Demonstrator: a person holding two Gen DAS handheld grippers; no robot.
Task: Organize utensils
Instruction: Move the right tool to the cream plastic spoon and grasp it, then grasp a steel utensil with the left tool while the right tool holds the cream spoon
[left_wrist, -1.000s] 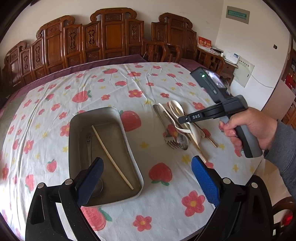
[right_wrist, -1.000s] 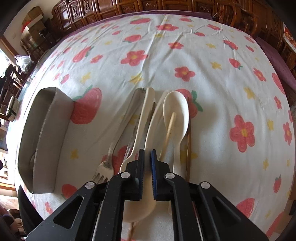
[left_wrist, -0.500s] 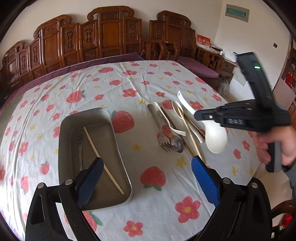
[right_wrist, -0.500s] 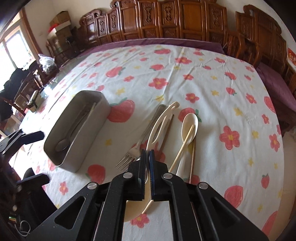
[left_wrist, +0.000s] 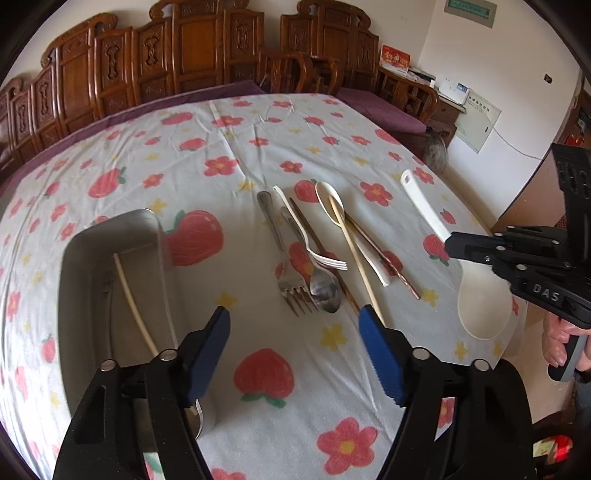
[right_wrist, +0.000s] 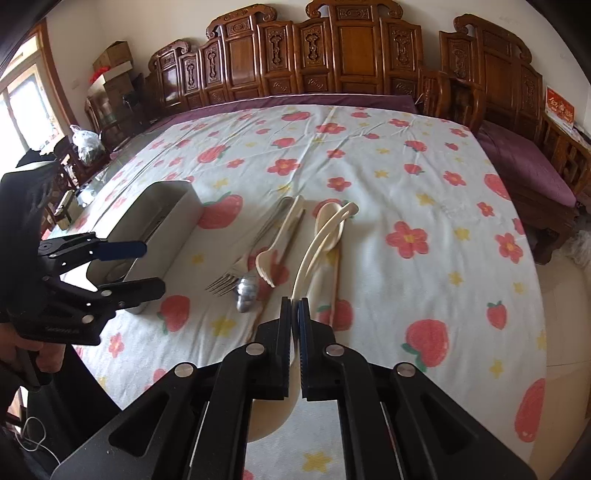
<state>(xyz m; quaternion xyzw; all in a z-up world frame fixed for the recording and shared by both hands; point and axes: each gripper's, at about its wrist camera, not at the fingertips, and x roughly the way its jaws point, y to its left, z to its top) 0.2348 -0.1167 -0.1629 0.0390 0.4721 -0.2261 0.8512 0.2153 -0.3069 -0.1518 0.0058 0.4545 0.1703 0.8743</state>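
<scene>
One chopstick (left_wrist: 138, 299) (plus something metal I can't identify) lies in the tray (left_wrist: 147, 218) at lower left; most utensils (left_wrist: 314, 251) wait mid-frame. My right gripper (right_wrist: 295, 306) pinches the white rice spoon (left_wrist: 480, 306) aloft at right; my left gripper (left_wrist: 293, 328), empty, has just been narrowing.

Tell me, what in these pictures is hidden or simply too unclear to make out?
- Metal tray, left wrist view: its near end, and what lies there, sit behind the left gripper.
- White rice paddle, right wrist view: the right gripper covers most of its blade.
- Wall papers, left wrist view: print too small.
- Room's right side: cut off by the edge.
</scene>
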